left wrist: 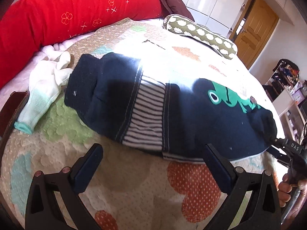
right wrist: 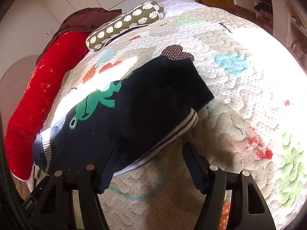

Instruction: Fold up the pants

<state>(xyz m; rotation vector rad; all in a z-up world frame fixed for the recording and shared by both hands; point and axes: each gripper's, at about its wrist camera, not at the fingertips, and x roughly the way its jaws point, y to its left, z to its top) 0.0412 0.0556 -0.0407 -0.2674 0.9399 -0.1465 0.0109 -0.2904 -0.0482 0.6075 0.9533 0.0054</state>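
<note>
Small navy pants (left wrist: 172, 115) with a green frog print and a black-and-white striped band lie folded on the quilted bedspread (left wrist: 124, 182). My left gripper (left wrist: 153, 151) is open, its fingers just short of the pants' near edge. In the right wrist view the pants (right wrist: 138, 115) lie ahead, frog to the left. My right gripper (right wrist: 149, 149) is open at the pants' striped near hem; its left finger (right wrist: 109, 172) touches the edge and the right finger (right wrist: 193, 164) is over bare quilt. The right gripper's body also shows in the left wrist view (left wrist: 287, 149).
A white glove (left wrist: 46, 88) lies left of the pants. A long red bolster (left wrist: 57, 19) runs along the far side, and a green spotted pillow (left wrist: 201, 34) lies beyond. A brown garment (right wrist: 82, 21), a wooden door (left wrist: 255, 30) and shelves (left wrist: 287, 88) are behind.
</note>
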